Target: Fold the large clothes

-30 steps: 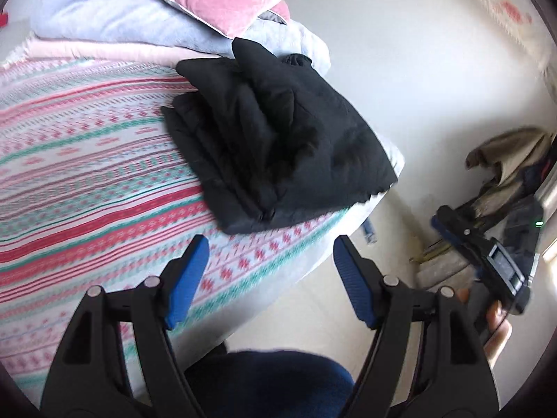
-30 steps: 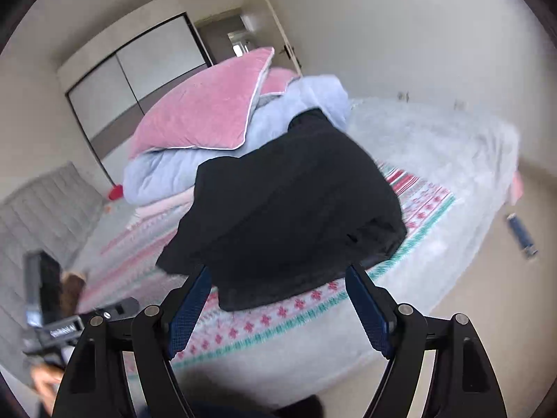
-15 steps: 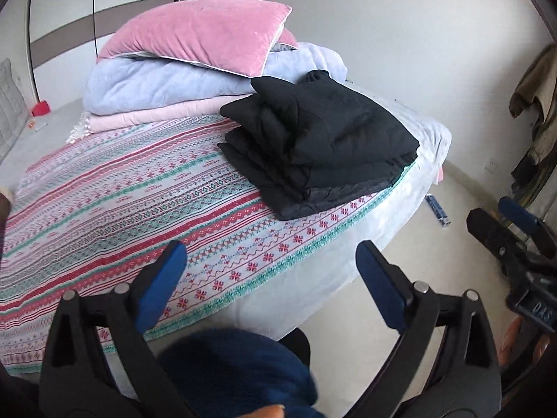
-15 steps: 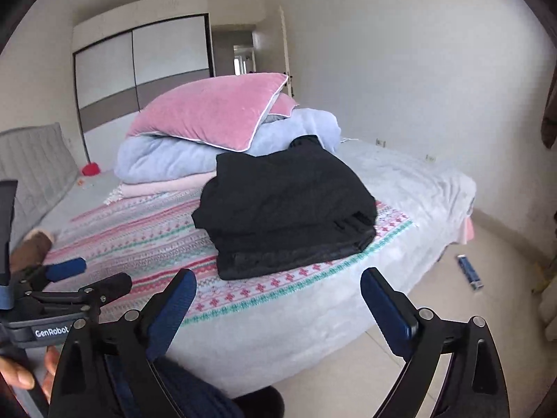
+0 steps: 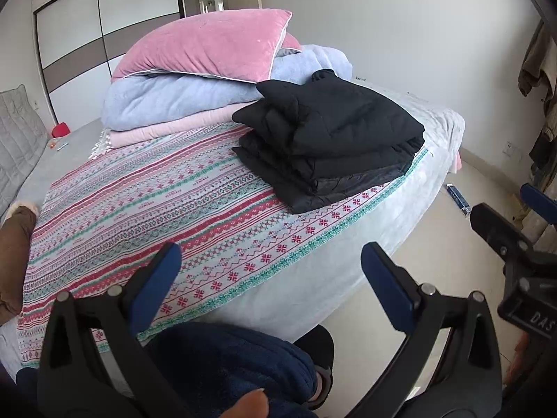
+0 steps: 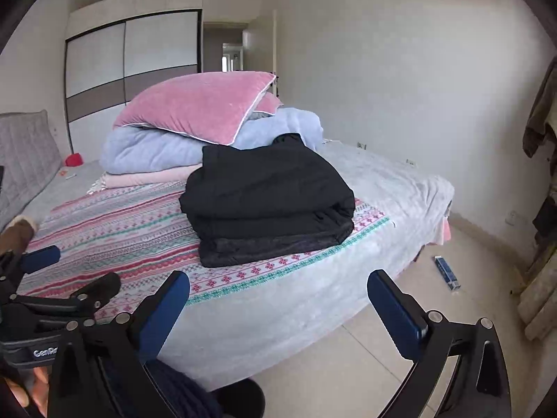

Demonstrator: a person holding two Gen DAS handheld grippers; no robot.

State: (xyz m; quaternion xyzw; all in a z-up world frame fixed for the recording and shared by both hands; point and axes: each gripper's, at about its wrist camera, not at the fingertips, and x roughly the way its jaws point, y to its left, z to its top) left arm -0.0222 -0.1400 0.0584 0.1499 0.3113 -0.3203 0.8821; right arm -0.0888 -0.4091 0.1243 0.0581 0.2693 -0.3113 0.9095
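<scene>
A black padded jacket [image 5: 330,139] lies folded in a thick stack on the striped bedspread [image 5: 156,209] near the bed's right corner; it also shows in the right wrist view [image 6: 268,198]. My left gripper [image 5: 271,278] is open and empty, held back from the bed's near edge, well short of the jacket. My right gripper [image 6: 278,306] is open and empty too, over the floor in front of the bed. Each gripper shows at the edge of the other's view.
A pink pillow [image 5: 209,48] on folded blue and pink blankets [image 5: 167,101] stands behind the jacket. A small blue box [image 6: 447,273] lies on the tiled floor right of the bed. Clothes hang at the right wall [image 6: 539,118]. My knees in dark trousers are below.
Both grippers have drawn back from the folded jacket and levelled out, so the whole bed and room show now. The jacket has stayed in place.
</scene>
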